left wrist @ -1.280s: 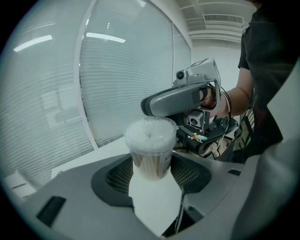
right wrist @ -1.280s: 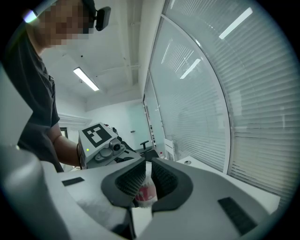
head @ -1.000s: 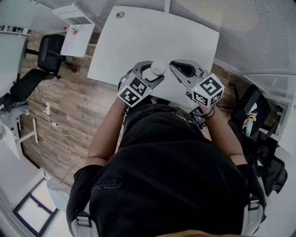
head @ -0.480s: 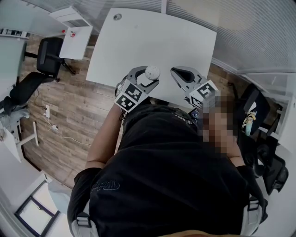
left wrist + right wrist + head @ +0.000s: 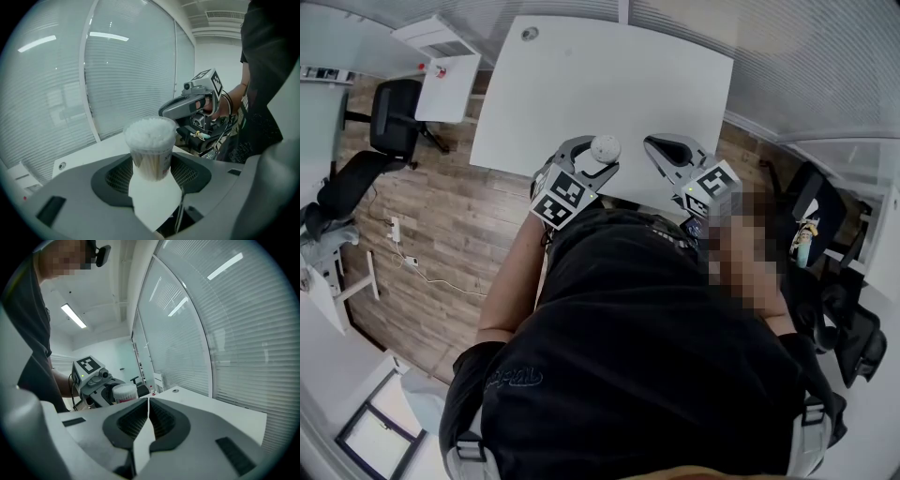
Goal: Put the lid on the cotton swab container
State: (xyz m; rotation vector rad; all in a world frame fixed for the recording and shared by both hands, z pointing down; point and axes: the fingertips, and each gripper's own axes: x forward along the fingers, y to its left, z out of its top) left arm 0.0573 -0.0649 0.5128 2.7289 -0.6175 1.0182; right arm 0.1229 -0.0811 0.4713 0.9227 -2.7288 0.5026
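A clear cotton swab container (image 5: 150, 147), open at the top and packed with white swabs, stands upright between the jaws of my left gripper (image 5: 151, 164), which is shut on its sides. In the head view the container (image 5: 605, 148) and left gripper (image 5: 602, 157) hang over the white table's near edge. My right gripper (image 5: 656, 145) is a short way to the right of it, apart from the container. In the right gripper view its jaws (image 5: 148, 401) stand shut with nothing showing between them, and the container (image 5: 124, 392) sits off to the left.
The white table (image 5: 609, 75) stretches away in front of both grippers. Black office chairs stand at the left (image 5: 394, 127) and right (image 5: 811, 211). A white cabinet (image 5: 441, 56) is at the far left, over wood flooring (image 5: 459, 216).
My right gripper has sunk a little toward the table. The left gripper has kept the container where it was.
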